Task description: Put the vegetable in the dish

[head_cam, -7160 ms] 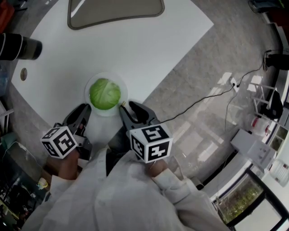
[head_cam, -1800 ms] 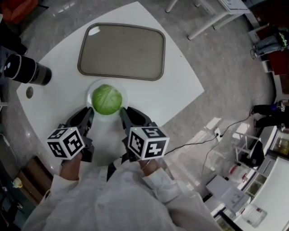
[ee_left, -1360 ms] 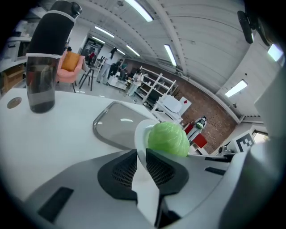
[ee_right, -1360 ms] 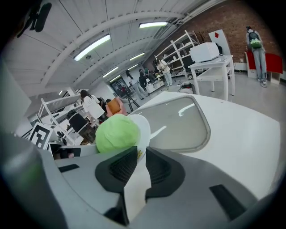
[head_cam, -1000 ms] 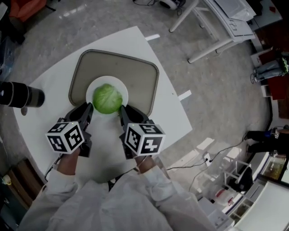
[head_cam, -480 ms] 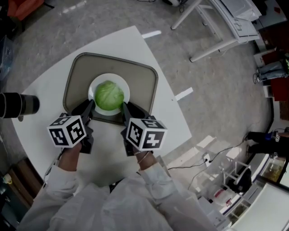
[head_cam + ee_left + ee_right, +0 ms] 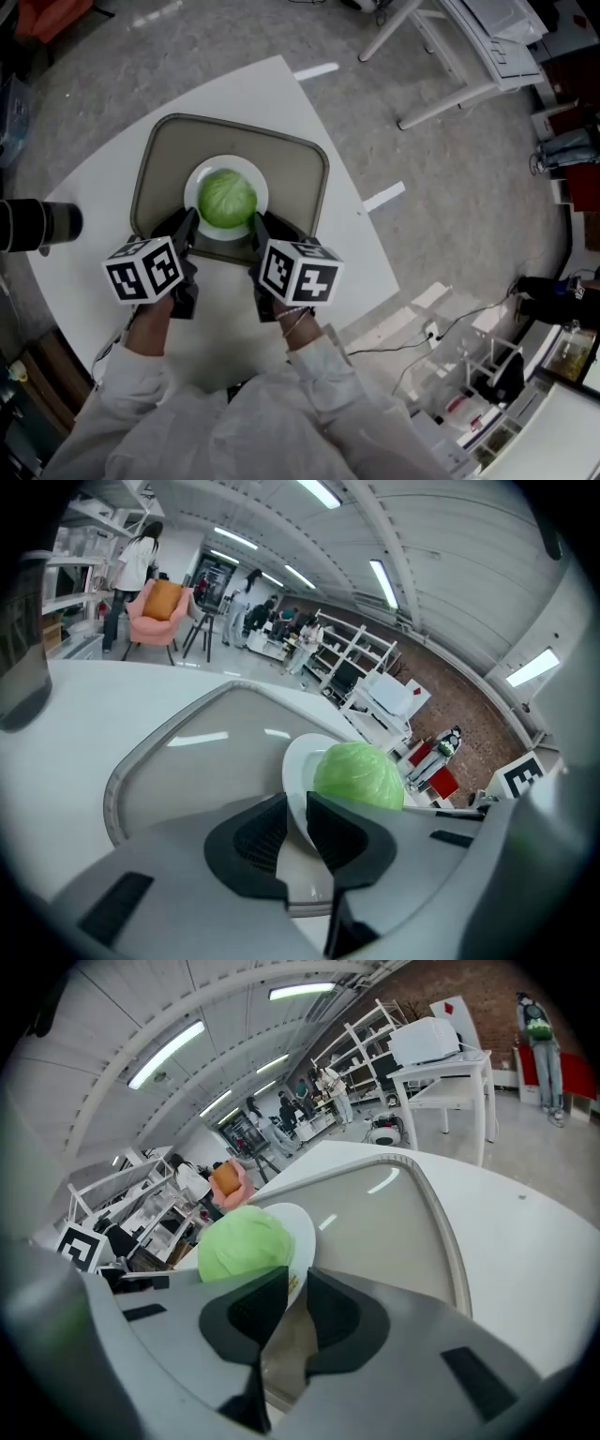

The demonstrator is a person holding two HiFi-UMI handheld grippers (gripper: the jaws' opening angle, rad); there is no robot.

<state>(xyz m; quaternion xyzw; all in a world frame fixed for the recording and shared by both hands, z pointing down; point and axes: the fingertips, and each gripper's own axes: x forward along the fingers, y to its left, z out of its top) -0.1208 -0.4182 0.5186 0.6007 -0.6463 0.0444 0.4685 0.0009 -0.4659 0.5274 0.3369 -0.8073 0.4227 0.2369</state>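
Your left hand-held gripper [image 7: 187,221] and right hand-held gripper [image 7: 259,225] each clamp the rim of the white plate [image 7: 194,186], which carries the cabbage [image 7: 226,198] over the tray [image 7: 292,178]. Left to do, I judge: lower it and let go.

Both arms, in white sleeves [image 7: 328,366], reach forward side by side and slope downward. The left hand-held gripper [image 7: 187,223] pinches one edge of the white plate [image 7: 251,171] between its pads. The right hand-held gripper [image 7: 259,225] pinches the opposite edge. Their marker cubes [image 7: 142,270] face up.
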